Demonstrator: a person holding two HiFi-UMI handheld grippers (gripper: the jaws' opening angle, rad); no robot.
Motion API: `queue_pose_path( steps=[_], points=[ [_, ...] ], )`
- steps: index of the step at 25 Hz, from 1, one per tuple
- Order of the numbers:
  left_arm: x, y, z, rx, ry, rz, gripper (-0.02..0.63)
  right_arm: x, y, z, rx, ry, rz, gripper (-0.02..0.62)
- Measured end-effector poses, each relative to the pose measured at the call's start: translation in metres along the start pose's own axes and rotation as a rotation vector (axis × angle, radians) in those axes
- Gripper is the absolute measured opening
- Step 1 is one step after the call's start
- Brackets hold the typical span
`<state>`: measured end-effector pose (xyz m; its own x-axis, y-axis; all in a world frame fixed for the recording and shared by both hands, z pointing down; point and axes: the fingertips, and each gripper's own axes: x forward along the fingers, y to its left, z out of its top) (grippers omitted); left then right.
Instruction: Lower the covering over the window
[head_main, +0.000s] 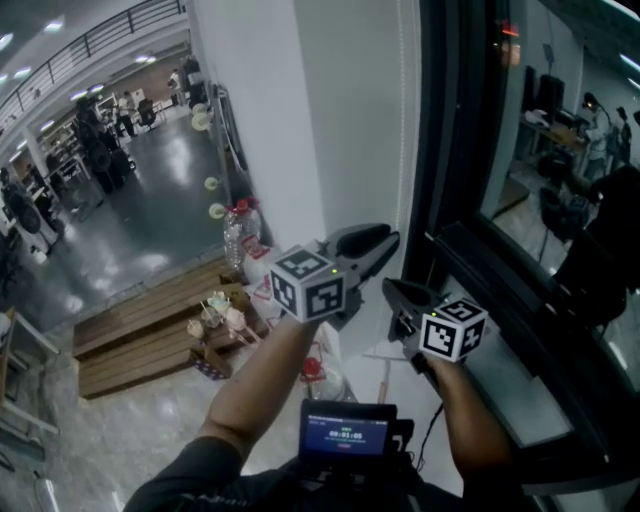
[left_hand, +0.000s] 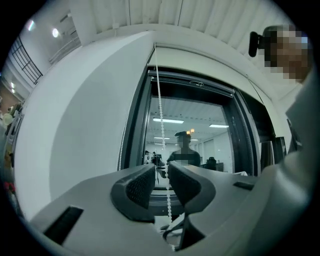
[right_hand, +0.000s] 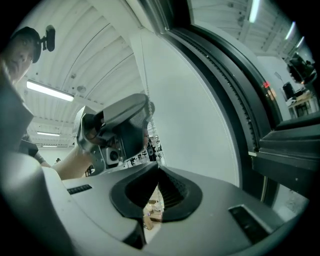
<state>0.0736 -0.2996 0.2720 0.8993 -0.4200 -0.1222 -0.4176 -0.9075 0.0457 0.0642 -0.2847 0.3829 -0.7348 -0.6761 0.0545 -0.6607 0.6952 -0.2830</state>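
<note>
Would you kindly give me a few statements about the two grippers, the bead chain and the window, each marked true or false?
1. The white bead chain runs between the left gripper's jaws. True.
2. The right gripper's jaws stand wide apart. False: they are closed, seemingly on the chain.
3. In the head view, the left gripper is higher than the right gripper. True.
4. A covering hides the whole dark-framed window glass. False: the glass is bare.

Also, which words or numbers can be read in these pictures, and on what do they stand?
Screen: a row of digits like a timer, too small to read surely.
Left cube and right cube: square markers only, no letters.
No other text shows.
</note>
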Motion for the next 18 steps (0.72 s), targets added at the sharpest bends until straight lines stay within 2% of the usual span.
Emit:
queue_pose_path(
  steps=[3, 5, 6, 18],
  points=[
    [0.01, -0.002, 0.009, 0.0, -0.014, -0.021, 0.088, 0.0, 0.002, -0.002, -0.005, 0.0, 0.001, 0.005],
    [0.014, -0.004, 0.01, 0.011, -0.009, -0.041, 0.022, 0.0, 0.001, -0.001, -0.006, -0.004, -0.002, 0.005],
    [0.016, -0.006, 0.009, 0.016, -0.006, -0.053, 0.009, 0.0, 0.0, -0.001, -0.006, -0.003, -0.004, 0.005],
    [0.011, -0.012, 0.004, 0.061, -0.021, -0.047, 0.006, -0.003, 0.0, -0.007, -0.01, 0.011, -0.023, 0.006]
  ],
)
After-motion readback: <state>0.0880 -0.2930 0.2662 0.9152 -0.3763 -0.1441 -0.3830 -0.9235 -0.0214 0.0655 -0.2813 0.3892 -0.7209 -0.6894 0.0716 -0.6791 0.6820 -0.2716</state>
